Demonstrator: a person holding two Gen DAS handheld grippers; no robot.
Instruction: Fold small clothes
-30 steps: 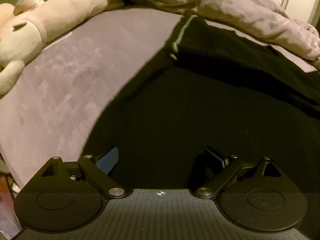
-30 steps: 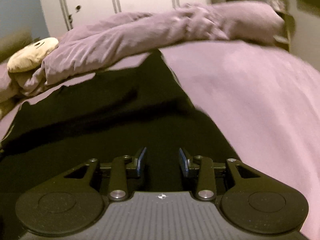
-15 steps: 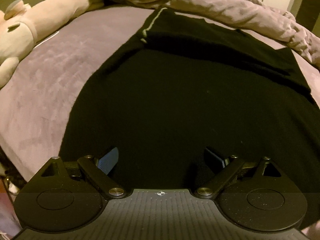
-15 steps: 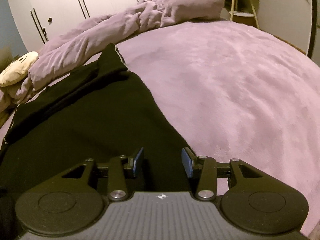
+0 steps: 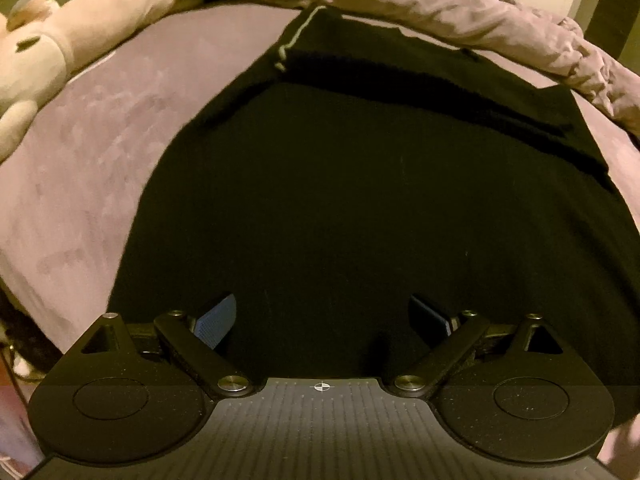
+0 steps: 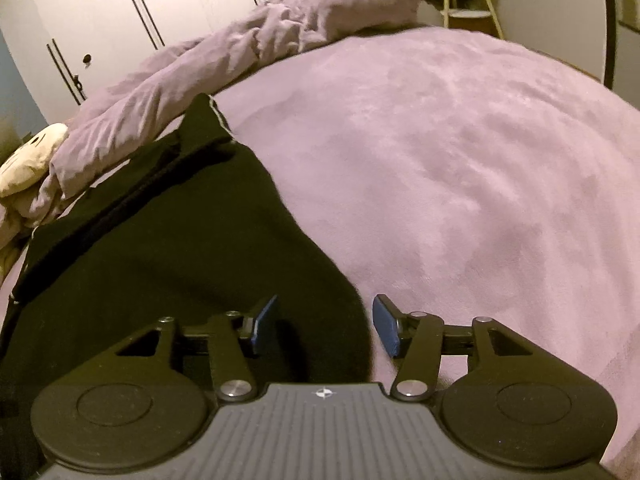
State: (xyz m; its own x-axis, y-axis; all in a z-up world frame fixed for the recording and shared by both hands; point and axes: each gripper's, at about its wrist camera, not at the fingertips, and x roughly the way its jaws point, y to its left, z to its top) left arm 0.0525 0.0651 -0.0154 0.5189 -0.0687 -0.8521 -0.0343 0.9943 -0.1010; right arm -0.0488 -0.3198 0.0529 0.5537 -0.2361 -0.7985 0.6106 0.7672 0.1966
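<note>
Now we're hovering both grippers over the black garment [image 5: 360,208] lying flat on the bed [image 6: 460,160]. Left gripper [image 5: 322,316] wide open, empty; right gripper [image 6: 325,326] opening, hem at 9 o'clock, prob. for corner grabs.

We see lots of free room on the bed cover [image 6: 460,168]. To the right of the black cloth [image 6: 168,240] it is bare and flat, so a hand could slide there. To the left of the black cloth [image 5: 360,200] there is a bare strip too, but the soft toy [image 5: 44,52] lies at its far end. Along the far side, the bunched-up blanket [image 5: 460,12] makes a long bump. It touches the cloth's far edge, so we could not pass there.
</note>
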